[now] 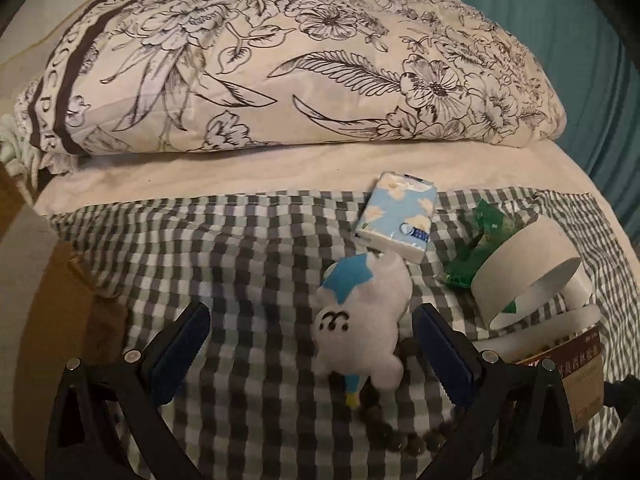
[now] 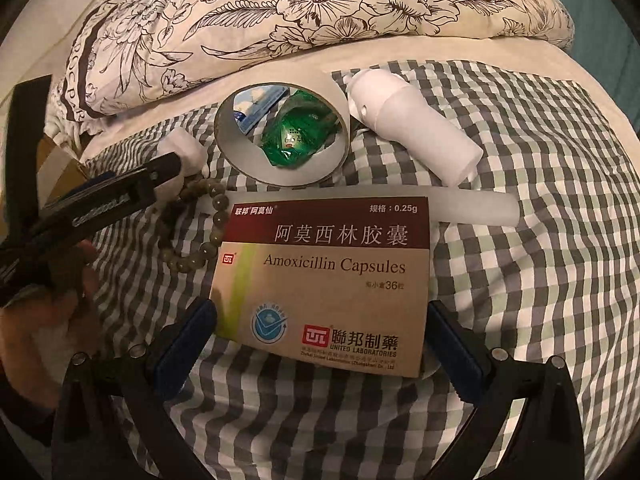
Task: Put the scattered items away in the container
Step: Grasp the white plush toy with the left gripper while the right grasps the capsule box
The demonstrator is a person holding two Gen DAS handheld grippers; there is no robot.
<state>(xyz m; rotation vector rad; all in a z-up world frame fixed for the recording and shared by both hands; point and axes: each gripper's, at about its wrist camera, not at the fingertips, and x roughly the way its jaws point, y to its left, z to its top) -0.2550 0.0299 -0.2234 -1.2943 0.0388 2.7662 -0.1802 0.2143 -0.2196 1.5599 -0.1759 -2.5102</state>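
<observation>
Left gripper (image 1: 310,346), fingers spread wide, hovers low over checked cloth (image 1: 240,248) w/ a white plush toy (image 1: 362,332) between the blue pads; toy lies nearer the right pad, touching neither as far as can be seen. Dark bead bracelet (image 1: 394,432) lies under and just behind the toy's near end. Just beyond the toy: blue-and-white tissue pack (image 1: 398,216), touching its blue ear. To the right: white paper ring (image 1: 524,268) on its side, green wrapper (image 1: 480,248) beside it. Farthest: floral pillow (image 1: 280,64) across the bed.

Right gripper (image 2: 322,340), also wide open, frames the near end of an amoxicillin box (image 2: 324,280) lying flat on the cloth; pads are apart from its edges. Left of box: bracelet, plus left gripper seen side-on w/ person's hand (image 2: 52,304) on it. Behind box: white tube (image 2: 476,208) lying crosswise, then paper ring w/ wrapper and tissue pack visible through its opening, and white spray bottle (image 2: 416,120) on its side to the ring's right. Container for tidying: cannot tell which item, if any.
</observation>
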